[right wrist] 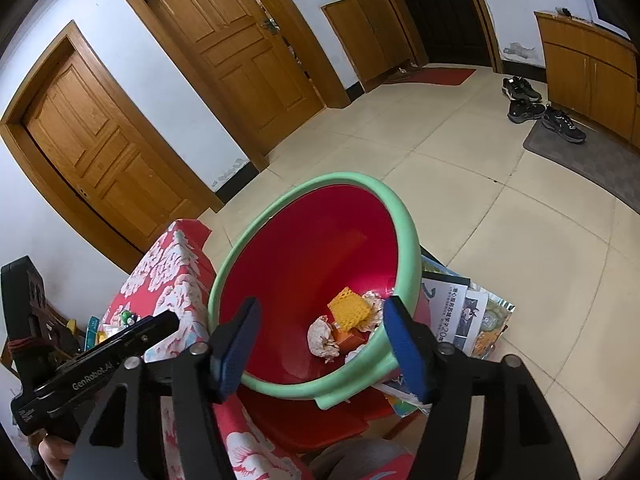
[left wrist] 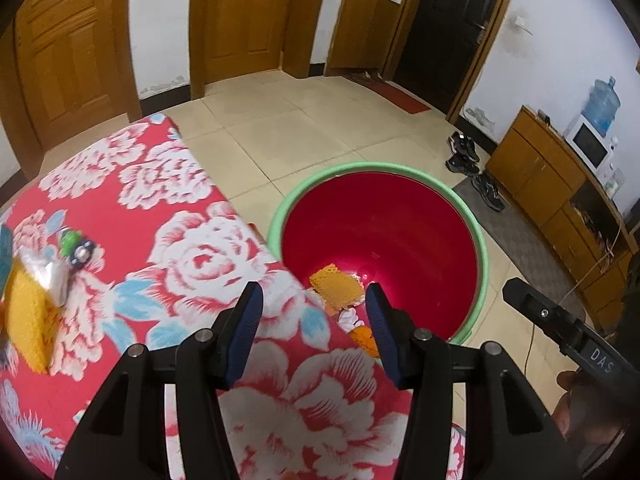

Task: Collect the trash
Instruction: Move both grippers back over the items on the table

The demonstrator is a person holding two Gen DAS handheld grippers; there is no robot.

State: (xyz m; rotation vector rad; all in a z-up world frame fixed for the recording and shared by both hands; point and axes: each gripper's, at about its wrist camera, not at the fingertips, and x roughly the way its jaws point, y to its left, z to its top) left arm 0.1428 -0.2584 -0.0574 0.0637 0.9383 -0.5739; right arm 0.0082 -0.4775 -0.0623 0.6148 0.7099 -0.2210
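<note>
A red basin with a green rim (left wrist: 482, 248) (right wrist: 404, 216) stands beside the table edge. Inside lie an orange foam net (left wrist: 338, 286) (right wrist: 349, 307), crumpled paper (right wrist: 322, 338) and other scraps. My left gripper (left wrist: 314, 308) is open above the table edge and the basin's near side, nothing between its blue pads. My right gripper (right wrist: 320, 332) is open over the basin, with nothing in it. On the table at far left lie a yellow foam net (left wrist: 28, 320), a silvery wrapper (left wrist: 50, 276) and a small green and black toy (left wrist: 76, 246).
The table wears a red floral cloth (left wrist: 200, 256) (right wrist: 172, 264). Papers and magazines (right wrist: 464, 312) lie on the floor right of the basin. Shoes (right wrist: 536, 108) and a grey mat sit by a wooden cabinet (left wrist: 540, 176). Wooden doors line the far wall.
</note>
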